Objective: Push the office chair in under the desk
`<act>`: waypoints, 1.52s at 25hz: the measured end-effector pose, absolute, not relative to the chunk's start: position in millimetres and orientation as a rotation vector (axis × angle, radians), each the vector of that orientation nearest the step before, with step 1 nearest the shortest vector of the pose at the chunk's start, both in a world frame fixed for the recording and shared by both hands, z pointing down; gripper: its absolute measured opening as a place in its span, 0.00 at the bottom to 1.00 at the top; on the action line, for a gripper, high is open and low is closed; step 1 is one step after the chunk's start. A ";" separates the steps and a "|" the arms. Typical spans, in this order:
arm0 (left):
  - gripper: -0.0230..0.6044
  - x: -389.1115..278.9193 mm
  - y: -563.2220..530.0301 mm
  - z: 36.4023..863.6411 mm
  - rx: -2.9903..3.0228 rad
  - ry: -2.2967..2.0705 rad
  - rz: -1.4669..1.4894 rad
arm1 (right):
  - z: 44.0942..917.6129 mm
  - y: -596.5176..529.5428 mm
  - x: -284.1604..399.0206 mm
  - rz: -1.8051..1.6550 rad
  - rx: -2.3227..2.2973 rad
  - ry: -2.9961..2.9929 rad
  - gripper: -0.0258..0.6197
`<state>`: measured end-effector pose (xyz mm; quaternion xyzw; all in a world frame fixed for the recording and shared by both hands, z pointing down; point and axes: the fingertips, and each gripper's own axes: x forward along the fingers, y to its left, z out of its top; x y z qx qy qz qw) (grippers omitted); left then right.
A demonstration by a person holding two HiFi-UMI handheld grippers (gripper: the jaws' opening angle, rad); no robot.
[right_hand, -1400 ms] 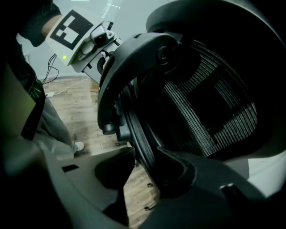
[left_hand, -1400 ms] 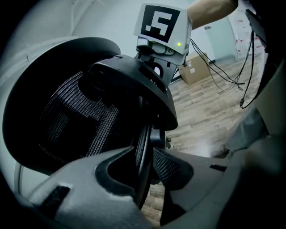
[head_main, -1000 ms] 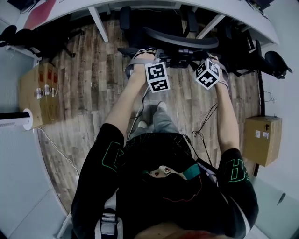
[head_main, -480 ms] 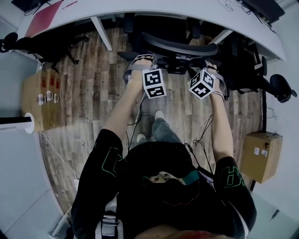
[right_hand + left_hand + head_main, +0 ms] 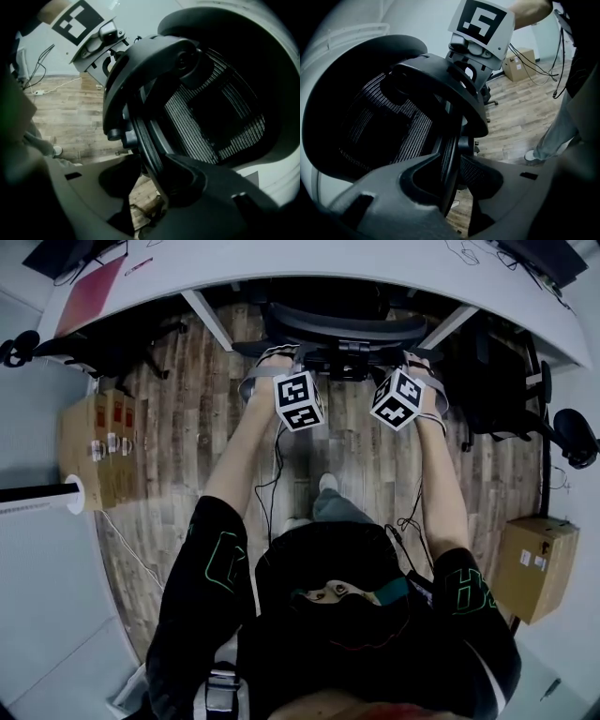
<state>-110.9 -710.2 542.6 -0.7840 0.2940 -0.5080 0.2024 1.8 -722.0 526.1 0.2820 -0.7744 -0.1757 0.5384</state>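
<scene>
The black mesh office chair stands at the white curved desk, its seat hidden under the top and only the backrest's upper edge showing. My left gripper and right gripper both sit on that edge, a shoulder's width apart. In the left gripper view the backrest rim runs between the jaws of the left gripper, with floor showing beside it. The right gripper straddles the backrest rim likewise; its jaws have just been opening slightly.
Slanted white desk legs flank the chair. Other black chairs stand right and left. Cardboard boxes sit at both sides on the wood floor. Cables trail from my arms.
The chair has rolled away from me, further under the desk. Both grippers went with it on the backrest, and the person has stepped forward behind them.
</scene>
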 end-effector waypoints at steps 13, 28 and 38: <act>0.25 -119.2 -768.0 540.6 -2.195 0.853 -1.429 | 525.0 -780.8 -4.7 -0.466 0.652 -1.873 0.30; 0.25 -136.3 -851.3 538.3 -2.192 0.843 -1.393 | 523.6 -864.1 -21.8 -0.481 0.690 -1.865 0.31; 0.26 -153.6 -913.0 536.3 -2.181 0.833 -1.361 | 523.6 -924.8 -39.5 -0.480 0.722 -1.844 0.31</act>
